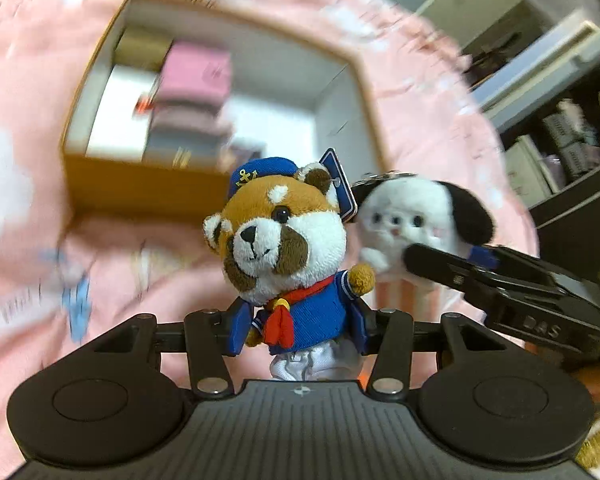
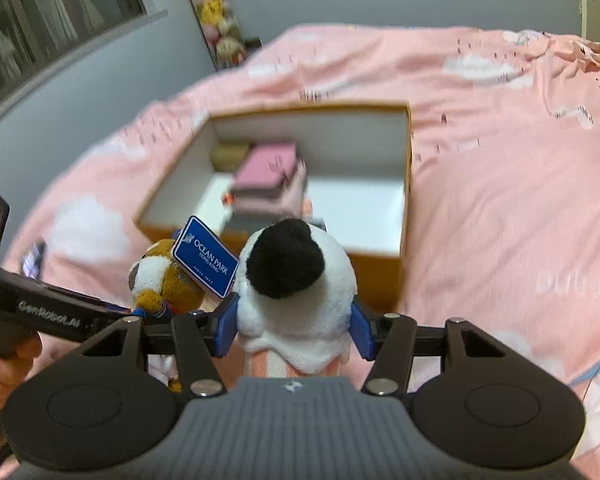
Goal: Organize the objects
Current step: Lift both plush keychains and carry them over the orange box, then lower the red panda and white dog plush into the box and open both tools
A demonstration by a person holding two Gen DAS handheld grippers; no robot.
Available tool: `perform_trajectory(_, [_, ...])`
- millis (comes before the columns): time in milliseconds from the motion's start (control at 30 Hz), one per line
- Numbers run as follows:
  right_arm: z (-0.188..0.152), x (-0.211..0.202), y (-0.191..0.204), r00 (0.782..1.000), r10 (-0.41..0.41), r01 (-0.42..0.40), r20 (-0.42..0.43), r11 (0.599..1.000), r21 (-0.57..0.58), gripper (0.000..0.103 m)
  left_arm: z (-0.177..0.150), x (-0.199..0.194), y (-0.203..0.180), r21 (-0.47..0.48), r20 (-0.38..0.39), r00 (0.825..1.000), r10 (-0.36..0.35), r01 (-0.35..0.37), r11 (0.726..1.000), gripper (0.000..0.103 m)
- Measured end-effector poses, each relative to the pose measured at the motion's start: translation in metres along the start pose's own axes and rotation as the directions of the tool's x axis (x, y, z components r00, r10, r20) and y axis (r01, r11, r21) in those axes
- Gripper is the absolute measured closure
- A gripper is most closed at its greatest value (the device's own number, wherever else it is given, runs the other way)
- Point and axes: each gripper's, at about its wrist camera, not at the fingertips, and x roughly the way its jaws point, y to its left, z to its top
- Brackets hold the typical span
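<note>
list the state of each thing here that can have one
left gripper: shut on red panda plush, held upright
right gripper: shut on white dog plush, held upright
orange box: open, on the bed, partly filled
pink books: stacked inside the box

Brown-and-white red panda plush (image 1: 278,240) in blue sailor jacket, red scarf; white plush (image 2: 296,292) with black ear; pink cloud-printed bedspread (image 2: 500,168) under orange box (image 2: 407,184).

The box's (image 2: 406,184) right half lies free; stacked pouches (image 2: 266,180) crowd its left.
</note>
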Motion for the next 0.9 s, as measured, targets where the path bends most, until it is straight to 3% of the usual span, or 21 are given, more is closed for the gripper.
perform_trajectory(167, [0.039,-0.003,-0.009,0.997,0.040,-0.043,0.068,0.998,0.039,0.045,0.049,-0.006,-0.023,0.090,0.077,0.997,-0.008,0.001,0.996,0.047])
perform_trajectory(367, [0.088,0.029,-0.033,0.997,0.013,-0.022,0.078,0.993,0.114,0.045,0.108,0.032,-0.025,0.169,0.075,0.997,0.027,-0.039,0.985,0.047])
perform_trajectory(600, [0.129,0.104,-0.055,0.998,-0.045,0.049,-0.037,0.995,0.090,0.045,0.148,0.089,-0.017,0.227,0.022,0.995,0.099,-0.102,0.968,0.047])
perform_trajectory(900, [0.150,0.160,-0.055,0.986,-0.103,0.104,-0.128,0.995,0.003,0.044,0.164,0.133,-0.005,0.247,-0.007,0.992,0.128,-0.123,0.961,0.047])
